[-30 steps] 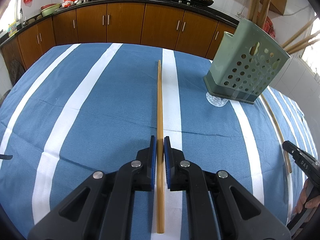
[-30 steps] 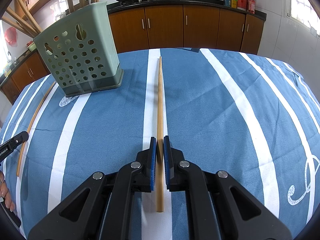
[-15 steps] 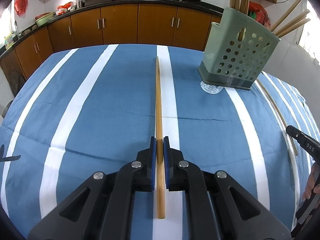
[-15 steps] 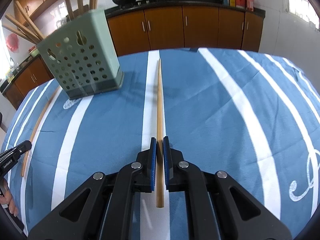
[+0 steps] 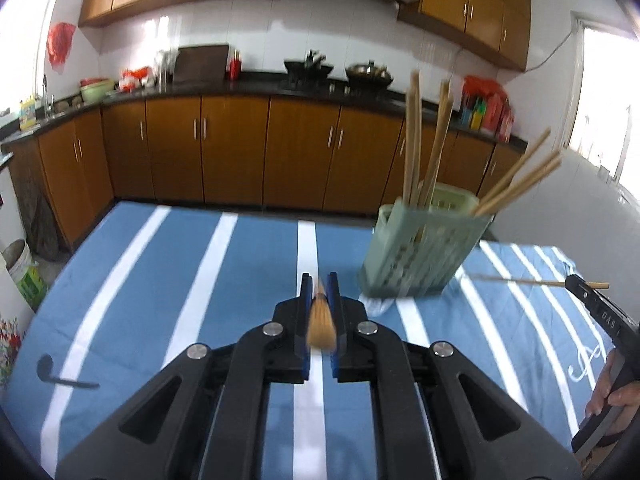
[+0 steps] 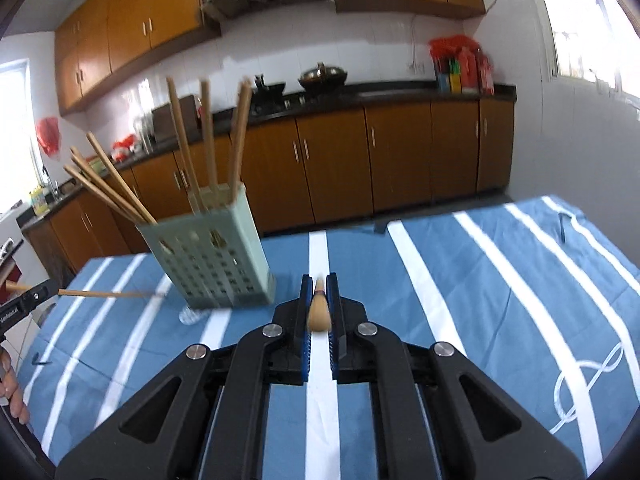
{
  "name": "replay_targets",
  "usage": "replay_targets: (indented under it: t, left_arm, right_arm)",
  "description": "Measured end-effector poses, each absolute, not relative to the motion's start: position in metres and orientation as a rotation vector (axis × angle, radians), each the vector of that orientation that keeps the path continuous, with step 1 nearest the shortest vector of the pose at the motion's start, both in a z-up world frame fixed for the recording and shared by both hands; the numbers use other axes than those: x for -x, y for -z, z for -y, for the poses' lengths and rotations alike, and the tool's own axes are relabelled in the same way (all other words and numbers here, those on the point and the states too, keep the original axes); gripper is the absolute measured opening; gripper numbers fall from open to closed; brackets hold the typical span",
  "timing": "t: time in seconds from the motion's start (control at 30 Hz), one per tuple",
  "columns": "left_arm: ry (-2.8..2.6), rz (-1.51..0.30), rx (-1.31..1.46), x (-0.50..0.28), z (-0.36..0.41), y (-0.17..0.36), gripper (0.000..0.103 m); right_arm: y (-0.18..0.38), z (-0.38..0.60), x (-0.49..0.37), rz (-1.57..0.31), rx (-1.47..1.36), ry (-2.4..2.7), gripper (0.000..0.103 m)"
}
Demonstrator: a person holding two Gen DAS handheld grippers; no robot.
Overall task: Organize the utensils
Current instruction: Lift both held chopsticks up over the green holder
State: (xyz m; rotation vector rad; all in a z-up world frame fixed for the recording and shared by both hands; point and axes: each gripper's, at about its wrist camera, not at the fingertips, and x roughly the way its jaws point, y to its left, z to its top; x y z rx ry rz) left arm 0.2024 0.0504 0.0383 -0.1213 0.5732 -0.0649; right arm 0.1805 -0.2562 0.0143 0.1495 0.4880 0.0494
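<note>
My left gripper is shut on a bamboo chopstick that points straight ahead, seen end-on, lifted above the table. My right gripper is shut on another bamboo chopstick, also end-on. Each shows in the other's view: the right gripper holds its chopstick level beside the holder, and the left gripper holds its chopstick level. A green perforated utensil holder with several chopsticks stands on the blue striped tablecloth; it also shows in the right wrist view.
Wooden kitchen cabinets and a dark counter with woks run behind the table. A dark mark lies on the cloth at the left. A white bucket stands on the floor at the far left.
Both grippers have lifted and tilted up from the table, each carrying its chopstick. The chopsticks lay flat on the cloth before and now point forward in the air.
</note>
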Motion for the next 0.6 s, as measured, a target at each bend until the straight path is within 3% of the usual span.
replay_targets:
  t: [0.6]
  left_arm:
    - [0.174, -0.462, 0.126, -0.196, -0.03, -0.097, 0.008]
  right_arm:
    - [-0.091, 0.229, -0.164, -0.312, -0.124, -0.181, 0.007]
